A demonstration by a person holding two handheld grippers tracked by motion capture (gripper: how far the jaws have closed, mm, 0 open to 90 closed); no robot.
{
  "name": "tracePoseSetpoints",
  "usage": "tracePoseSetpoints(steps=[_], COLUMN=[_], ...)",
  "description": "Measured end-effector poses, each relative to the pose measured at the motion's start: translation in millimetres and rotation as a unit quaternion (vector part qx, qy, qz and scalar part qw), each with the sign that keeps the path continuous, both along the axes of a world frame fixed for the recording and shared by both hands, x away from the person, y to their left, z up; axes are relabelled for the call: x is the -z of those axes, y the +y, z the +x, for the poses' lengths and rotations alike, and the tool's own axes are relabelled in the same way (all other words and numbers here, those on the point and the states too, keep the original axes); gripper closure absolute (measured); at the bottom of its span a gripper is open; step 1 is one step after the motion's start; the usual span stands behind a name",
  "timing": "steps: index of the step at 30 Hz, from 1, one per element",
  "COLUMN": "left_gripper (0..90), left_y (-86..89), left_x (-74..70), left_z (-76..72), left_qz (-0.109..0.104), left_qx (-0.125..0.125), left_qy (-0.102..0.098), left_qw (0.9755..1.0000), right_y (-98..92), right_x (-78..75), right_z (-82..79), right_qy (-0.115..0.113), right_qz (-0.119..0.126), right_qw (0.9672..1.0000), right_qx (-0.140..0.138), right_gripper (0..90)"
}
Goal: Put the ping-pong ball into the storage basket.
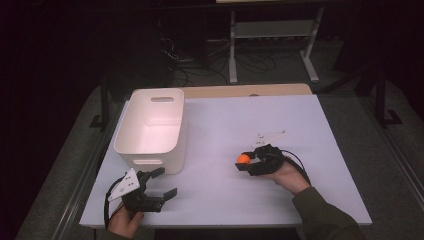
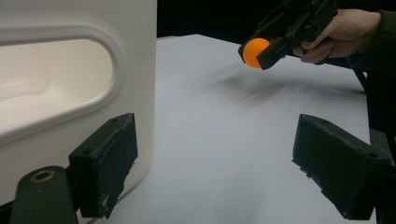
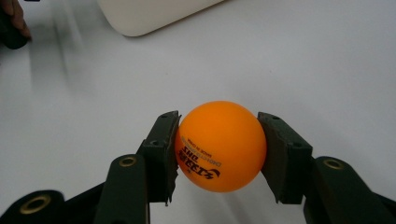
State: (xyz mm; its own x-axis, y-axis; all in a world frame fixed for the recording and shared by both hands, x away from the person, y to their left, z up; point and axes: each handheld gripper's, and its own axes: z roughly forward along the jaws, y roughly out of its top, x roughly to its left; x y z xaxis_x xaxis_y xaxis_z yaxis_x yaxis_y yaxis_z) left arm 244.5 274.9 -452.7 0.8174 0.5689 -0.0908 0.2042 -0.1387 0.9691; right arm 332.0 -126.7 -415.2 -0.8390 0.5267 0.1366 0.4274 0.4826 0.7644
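The right gripper (image 3: pixel 218 154) clamps an orange ball (image 3: pixel 219 145) between its jaws, above the white worktop (image 1: pixel 280 130). The left gripper (image 1: pixel 161 184), jaws spread and empty, sits just beside the white bin (image 1: pixel 150 125).

One orange ball (image 3: pixel 219 145), one white bin (image 1: pixel 151 127), seemingly two claws.

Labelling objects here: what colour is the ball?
Orange with dark print; the ball shows best in the right gripper view.
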Motion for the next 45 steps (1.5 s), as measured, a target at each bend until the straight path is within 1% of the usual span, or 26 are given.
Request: tracePoseSetpoints(steps=[13,25,38,45], left_gripper=[13.9,13.9,13.9,13.9], left_y=[0.1,0.2,0.0,-0.2], left_x=[0.0,0.0,0.0,0.0], left_z=[0.2,0.2,0.1,0.1], left_qz=[-0.001,-0.001,-0.001,0.0], left_qx=[0.0,0.0,0.0,0.0], left_qy=[0.001,0.0,0.001,0.001], left_qw=[1.0,1.0,1.0,1.0], right_y=[17.1,33.5,47.0,52.2], right_x=[0.4,-2.1,-1.1,-1.3], right_z=[3.4,7.0,9.8,11.4], right_qy=[0.003,-0.001,0.002,0.0], right_qz=[-0.004,-0.004,-0.005,-0.005], right_qw=[0.9999,0.9994,0.999,0.9989], right_qx=[-0.016,-0.033,-0.044,-0.047], right_gripper=[49.4,49.4,49.4,49.4])
